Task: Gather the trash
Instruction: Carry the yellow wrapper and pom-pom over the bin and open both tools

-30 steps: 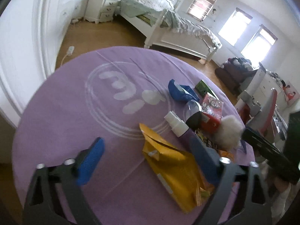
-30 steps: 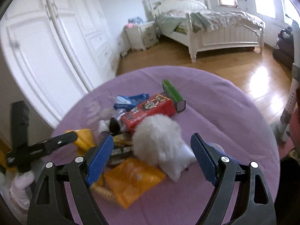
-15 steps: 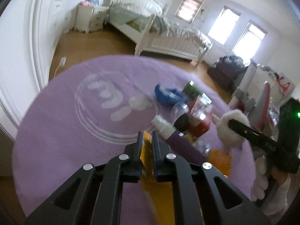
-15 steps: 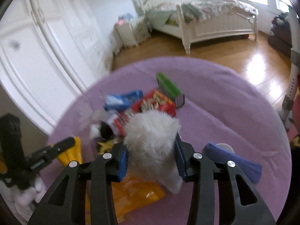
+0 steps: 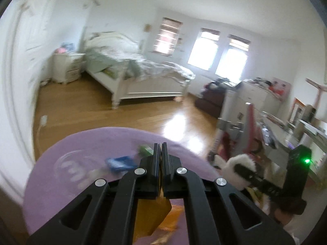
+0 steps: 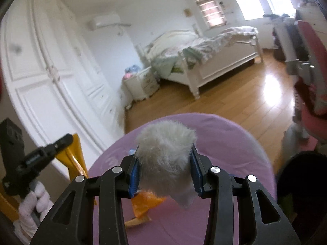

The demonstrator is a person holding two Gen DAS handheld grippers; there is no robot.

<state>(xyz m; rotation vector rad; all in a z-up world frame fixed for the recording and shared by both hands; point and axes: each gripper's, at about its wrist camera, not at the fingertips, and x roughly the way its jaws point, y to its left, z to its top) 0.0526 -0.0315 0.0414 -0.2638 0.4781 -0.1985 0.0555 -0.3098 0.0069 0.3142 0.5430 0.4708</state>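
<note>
My left gripper [image 5: 161,167] is shut on a yellow snack bag [image 5: 152,214], which hangs below its jaws above the round purple table [image 5: 61,183]; the bag also shows in the right wrist view [image 6: 71,157]. My right gripper [image 6: 164,175] is shut on a white fluffy ball [image 6: 165,159] and holds it above the table [image 6: 235,143]. In the left wrist view the ball [image 5: 235,165] sits at the right. A blue wrapper [image 5: 120,163] and a green box [image 5: 146,150] lie on the table. An orange wrapper [image 6: 146,203] lies under the ball.
A dark round bin rim [image 6: 302,183] is at the right of the table. A white bed [image 5: 143,79], a nightstand [image 5: 65,69], white wardrobe doors [image 6: 51,81] and a pink chair [image 6: 312,81] stand around on the wood floor.
Both grippers closed, the left on the yellow bag and the right on the fluffy ball, then lifted their loads up off the table. Both views tilted upward toward the room.
</note>
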